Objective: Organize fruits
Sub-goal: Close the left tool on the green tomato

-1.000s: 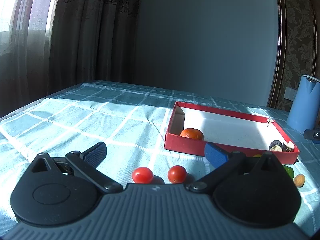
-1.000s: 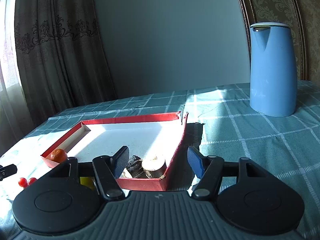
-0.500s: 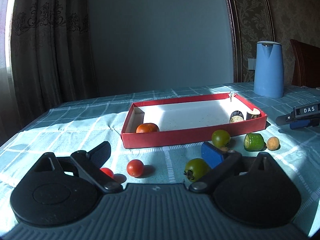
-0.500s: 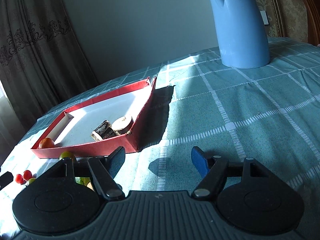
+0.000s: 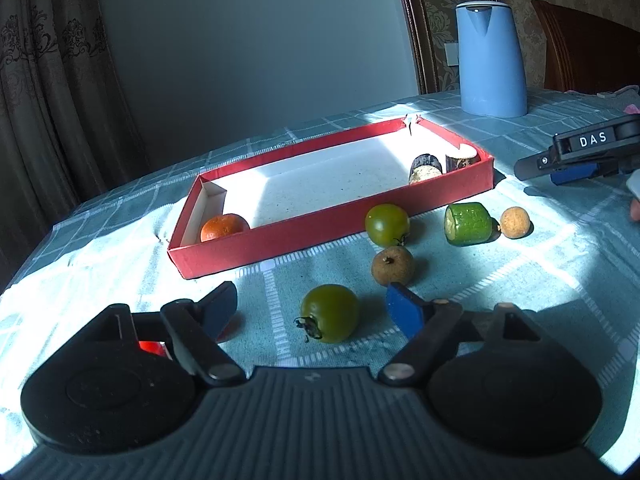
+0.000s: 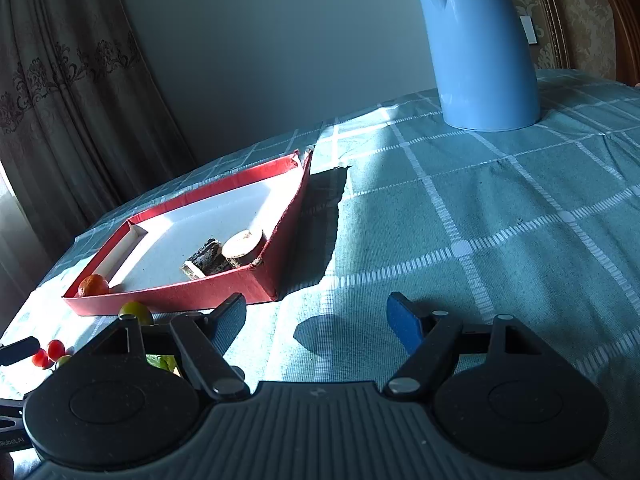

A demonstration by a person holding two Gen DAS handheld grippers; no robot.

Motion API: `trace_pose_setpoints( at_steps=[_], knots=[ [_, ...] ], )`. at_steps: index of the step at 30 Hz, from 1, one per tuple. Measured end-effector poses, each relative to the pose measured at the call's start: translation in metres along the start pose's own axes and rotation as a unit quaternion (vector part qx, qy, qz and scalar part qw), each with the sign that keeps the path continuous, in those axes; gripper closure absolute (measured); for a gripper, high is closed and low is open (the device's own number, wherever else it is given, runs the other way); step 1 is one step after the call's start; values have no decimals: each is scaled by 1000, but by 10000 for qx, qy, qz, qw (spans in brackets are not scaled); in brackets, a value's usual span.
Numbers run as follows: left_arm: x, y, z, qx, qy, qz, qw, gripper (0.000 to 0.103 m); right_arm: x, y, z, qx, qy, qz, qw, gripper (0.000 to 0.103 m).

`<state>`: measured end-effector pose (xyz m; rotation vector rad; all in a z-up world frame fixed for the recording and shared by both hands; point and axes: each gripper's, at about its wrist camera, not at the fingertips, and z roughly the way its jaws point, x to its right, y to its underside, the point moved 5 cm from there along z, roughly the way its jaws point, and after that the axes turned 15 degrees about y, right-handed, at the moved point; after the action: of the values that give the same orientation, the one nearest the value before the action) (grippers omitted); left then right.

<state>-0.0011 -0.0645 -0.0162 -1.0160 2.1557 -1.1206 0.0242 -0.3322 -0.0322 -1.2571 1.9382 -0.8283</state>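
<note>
Left gripper (image 5: 310, 308) bracketing a green tomato (image 5: 330, 313); right gripper (image 6: 316, 318) released over bare cloth.

The green tomato lies on the checked tablecloth (image 5: 500, 280) between the left gripper's blue pads (image 5: 404, 314); the jaws have just been closing but stand apart from it, nothing pressed. A small brown fruit (image 5: 393, 266) sits just beyond the right pad, a second green tomato (image 5: 387, 224) farther on, near the red box (image 5: 320, 232), and a red cherry tomato (image 5: 150, 347) peeks behind the left finger. The box holds an orange (image 5: 224, 227) at its left end and two dark cut pieces (image 5: 426, 168) at its right. A cut green chunk (image 5: 469, 223) and a tan ball (image 5: 516, 222) lie right of it. The left gripper tilts downward. The right gripper, also tilted down, has just been opening and holds nothing; the blue kettle (image 6: 480, 48) stands far beyond.
</note>
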Motion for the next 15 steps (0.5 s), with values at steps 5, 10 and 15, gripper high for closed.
trace_pose_setpoints(
  at_steps=[5, 10, 15],
  knots=[
    [2, 2, 10, -268, 96, -5, 9996, 51, 0, 0, 0, -3, -2, 3, 10000, 25],
    [3, 2, 13, -333, 176, -5, 9993, 70, -1, 1, 0, -16, -8, -6, 10000, 24],
    [4, 1, 13, -332, 110, -88, 9994, 72, 0, 0, 0, -14, -4, -5, 10000, 24]
  ],
)
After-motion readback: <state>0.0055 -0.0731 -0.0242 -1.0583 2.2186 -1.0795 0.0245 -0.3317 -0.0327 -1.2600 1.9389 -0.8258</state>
